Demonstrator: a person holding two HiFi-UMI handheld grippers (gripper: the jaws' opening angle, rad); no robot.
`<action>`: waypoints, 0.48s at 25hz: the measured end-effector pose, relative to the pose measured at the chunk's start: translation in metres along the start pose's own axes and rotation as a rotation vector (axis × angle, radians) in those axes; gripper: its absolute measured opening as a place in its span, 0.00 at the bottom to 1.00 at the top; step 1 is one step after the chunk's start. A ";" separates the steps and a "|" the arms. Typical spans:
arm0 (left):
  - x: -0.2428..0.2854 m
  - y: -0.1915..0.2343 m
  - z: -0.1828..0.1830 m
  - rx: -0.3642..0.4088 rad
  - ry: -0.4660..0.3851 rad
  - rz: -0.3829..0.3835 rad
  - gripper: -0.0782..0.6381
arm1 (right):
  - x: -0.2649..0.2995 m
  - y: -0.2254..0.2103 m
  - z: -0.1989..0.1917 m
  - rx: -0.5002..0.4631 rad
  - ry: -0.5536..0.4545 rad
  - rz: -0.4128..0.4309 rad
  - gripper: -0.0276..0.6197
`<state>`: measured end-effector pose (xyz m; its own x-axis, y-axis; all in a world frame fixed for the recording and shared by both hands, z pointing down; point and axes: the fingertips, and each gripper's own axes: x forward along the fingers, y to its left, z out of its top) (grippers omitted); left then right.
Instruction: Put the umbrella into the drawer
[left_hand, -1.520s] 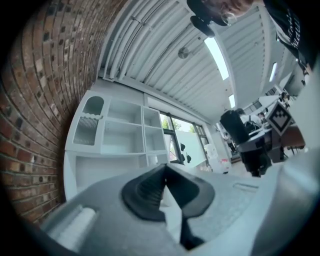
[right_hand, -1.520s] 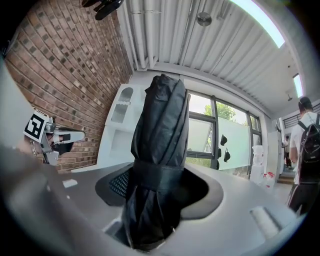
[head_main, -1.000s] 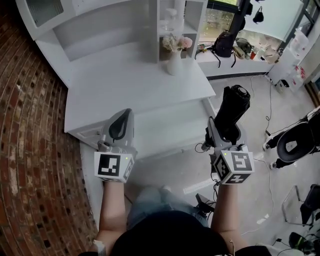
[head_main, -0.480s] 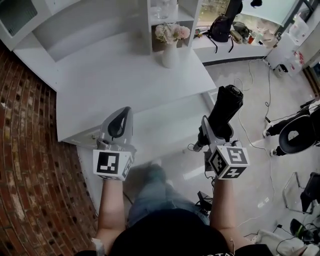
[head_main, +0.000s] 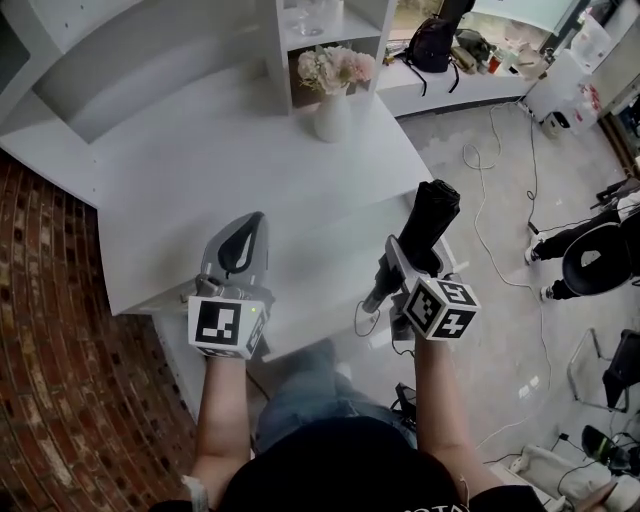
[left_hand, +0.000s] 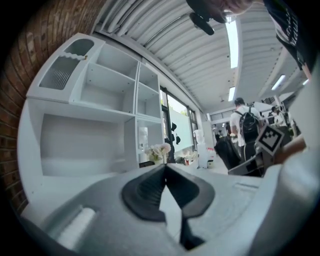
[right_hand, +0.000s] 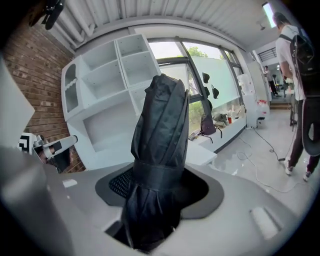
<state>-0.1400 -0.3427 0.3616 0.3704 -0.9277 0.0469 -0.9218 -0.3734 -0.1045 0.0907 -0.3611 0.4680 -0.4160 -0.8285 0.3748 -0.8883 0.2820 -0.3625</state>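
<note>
- the person's two arms reach out from the bottom of the head view, one gripper in each hand.
- the left gripper is closed. its dark pads meet at the tip and nothing is between them.
- the right gripper is gripping the umbrella. the pads press on both sides of it.
- the umbrella is black and folded up, with a strap wound around it. it sticks out past the jaws, tilted up and away from the person.
- the umbrella is in the air at the right front corner of the white desk. it is not inside anything.
- a flat white part sticks out below the desk edge, between the two grippers. i cannot tell if this is the drawer.
- a white vase with pale flowers stands at the back of the desk.
- white shelves stand behind the vase.
- a brick wall is on the left.
- far off, a black backpack sits on a low white ledge, and a cable lies on the floor.
</note>
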 end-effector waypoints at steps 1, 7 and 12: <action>0.005 0.002 -0.003 -0.003 0.005 -0.006 0.11 | 0.007 -0.004 -0.004 0.028 0.012 -0.006 0.43; 0.029 0.009 -0.024 -0.020 0.046 -0.036 0.11 | 0.043 -0.037 -0.037 0.203 0.093 -0.068 0.43; 0.040 0.010 -0.043 -0.020 0.091 -0.062 0.11 | 0.066 -0.065 -0.073 0.377 0.160 -0.131 0.43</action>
<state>-0.1392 -0.3835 0.4055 0.4153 -0.8984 0.1431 -0.9001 -0.4286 -0.0788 0.1063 -0.3993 0.5783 -0.3560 -0.7515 0.5554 -0.8146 -0.0417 -0.5785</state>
